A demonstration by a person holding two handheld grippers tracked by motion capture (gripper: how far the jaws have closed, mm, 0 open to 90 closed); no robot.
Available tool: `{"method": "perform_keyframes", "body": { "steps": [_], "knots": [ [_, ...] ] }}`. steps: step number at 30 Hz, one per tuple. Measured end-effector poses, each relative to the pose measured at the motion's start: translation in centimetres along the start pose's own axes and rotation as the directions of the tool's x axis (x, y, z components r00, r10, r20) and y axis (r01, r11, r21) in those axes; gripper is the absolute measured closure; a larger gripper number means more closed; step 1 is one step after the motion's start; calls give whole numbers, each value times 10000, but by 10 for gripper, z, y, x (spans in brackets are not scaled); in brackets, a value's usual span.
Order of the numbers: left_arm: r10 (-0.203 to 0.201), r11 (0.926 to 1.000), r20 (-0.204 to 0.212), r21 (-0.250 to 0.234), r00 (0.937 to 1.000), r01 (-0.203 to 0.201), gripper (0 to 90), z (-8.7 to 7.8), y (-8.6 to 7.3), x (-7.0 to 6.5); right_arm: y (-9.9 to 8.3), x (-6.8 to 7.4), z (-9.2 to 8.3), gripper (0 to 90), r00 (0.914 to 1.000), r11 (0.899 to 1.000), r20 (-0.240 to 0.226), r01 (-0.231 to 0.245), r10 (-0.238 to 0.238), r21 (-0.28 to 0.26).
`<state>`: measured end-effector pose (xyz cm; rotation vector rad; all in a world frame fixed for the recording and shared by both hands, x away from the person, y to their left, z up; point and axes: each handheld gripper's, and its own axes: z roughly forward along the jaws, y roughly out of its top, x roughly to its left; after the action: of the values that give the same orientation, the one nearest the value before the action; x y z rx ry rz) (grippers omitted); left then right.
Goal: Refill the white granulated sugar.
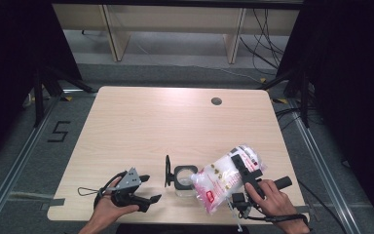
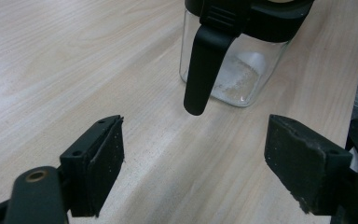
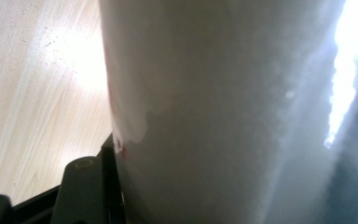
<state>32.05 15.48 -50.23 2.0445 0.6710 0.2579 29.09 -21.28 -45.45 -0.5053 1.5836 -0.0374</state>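
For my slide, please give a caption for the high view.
Right tool tilts a white bag over the open jar; left tool waits open beside it.

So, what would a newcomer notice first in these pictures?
First, the white bag with red print, held tilted in the right tongs near the table's front right edge, its end over the glass jar. The jar stands open, its black lid flipped up to its left. The left tongs wait open beside it, holding nothing.
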Motion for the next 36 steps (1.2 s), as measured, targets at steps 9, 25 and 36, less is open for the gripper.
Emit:
{"method": "perform_keyframes", "body": {
  "steps": [9, 25, 36],
  "knots": [
    [-78, 10000, -10, 1, 10000, 78, 194, 0, 0, 0, -1, -1, 0, 389, 10000, 10000, -29, 46, -46, -43],
    [-48, 10000, 8, -19, 10000, 48, 194, 0, 0, 0, 0, 3, -1, 390, 9966, 9966, 96, -822, 822, -58],
    [-289, 9996, -23, 22, 9996, 289, 194, 0, 0, -2, 1, 2, -1, 390, 9979, 9980, 168, -624, 626, -138]
  ]
}}
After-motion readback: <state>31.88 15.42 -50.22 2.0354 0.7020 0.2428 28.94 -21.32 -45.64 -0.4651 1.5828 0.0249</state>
